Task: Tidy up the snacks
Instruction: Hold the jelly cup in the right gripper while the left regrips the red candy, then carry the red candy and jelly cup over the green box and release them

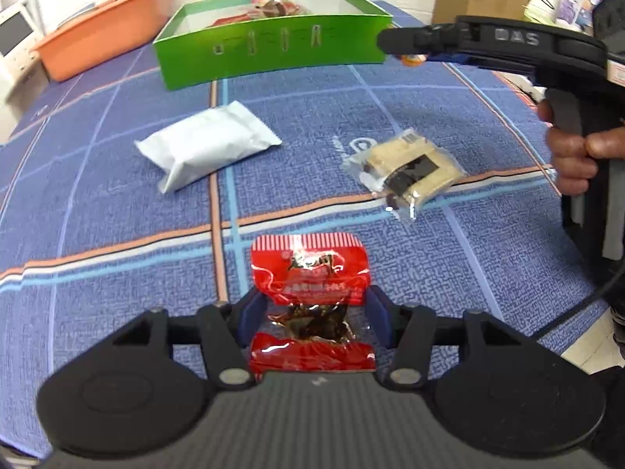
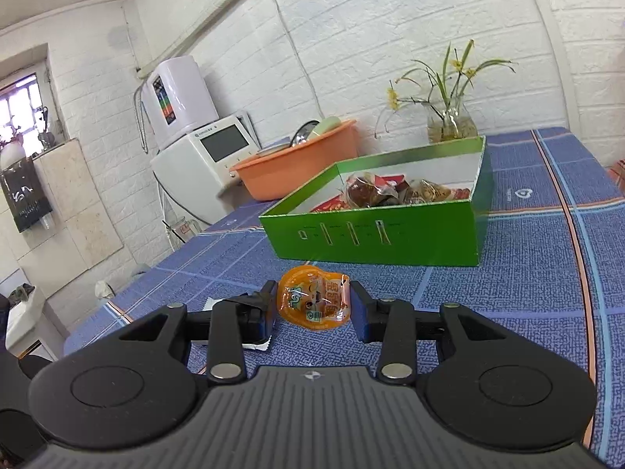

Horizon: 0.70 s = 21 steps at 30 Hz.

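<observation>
Left hand-held gripper [image 1: 310,308] apparently clamps one red packet [image 1: 310,269]; right hand-held gripper [image 2: 312,306] holds one orange jelly cup [image 2: 312,299].

Inside the green box [image 2: 371,240] the wrapped snacks [image 2: 375,191] sit half hidden behind its near wall (their labels too small to read). Beyond the box, the orange basin [image 1: 97,39] runs off the left wrist picture's edge. Near the box's corner, the right gripper [image 1: 406,49] covers most of an orange packet [image 1: 411,60].
</observation>
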Each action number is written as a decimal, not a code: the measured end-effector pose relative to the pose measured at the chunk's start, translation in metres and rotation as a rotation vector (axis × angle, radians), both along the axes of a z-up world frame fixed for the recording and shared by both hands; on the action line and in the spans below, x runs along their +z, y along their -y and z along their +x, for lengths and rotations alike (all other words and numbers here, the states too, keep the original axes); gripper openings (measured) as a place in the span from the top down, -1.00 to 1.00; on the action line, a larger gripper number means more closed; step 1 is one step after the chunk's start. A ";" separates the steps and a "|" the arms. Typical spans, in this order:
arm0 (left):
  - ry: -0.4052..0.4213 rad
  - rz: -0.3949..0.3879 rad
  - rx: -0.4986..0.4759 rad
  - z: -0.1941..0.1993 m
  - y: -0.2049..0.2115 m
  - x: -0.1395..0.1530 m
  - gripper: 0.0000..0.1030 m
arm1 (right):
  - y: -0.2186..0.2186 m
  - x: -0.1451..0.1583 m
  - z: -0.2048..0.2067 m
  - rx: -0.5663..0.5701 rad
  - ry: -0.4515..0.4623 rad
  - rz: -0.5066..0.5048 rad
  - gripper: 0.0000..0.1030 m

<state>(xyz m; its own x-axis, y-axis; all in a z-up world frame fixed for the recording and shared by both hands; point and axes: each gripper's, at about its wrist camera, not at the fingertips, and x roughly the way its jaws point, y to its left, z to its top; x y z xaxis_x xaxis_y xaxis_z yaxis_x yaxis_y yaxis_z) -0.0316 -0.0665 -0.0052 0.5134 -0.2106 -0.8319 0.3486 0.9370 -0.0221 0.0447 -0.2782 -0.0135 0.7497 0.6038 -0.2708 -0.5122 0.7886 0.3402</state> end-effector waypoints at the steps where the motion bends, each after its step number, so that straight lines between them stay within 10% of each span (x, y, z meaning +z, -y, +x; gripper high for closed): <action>1: 0.001 -0.011 0.011 0.001 -0.002 0.001 -0.07 | 0.000 0.001 -0.003 0.000 0.014 -0.003 -0.30; 10: 0.213 -0.086 0.049 0.027 -0.020 0.035 -0.08 | -0.002 -0.003 -0.004 -0.077 0.020 -0.045 -0.30; 21: 0.491 -0.089 0.051 0.151 -0.020 0.063 -0.09 | -0.045 0.026 0.038 -0.199 0.033 -0.130 -0.29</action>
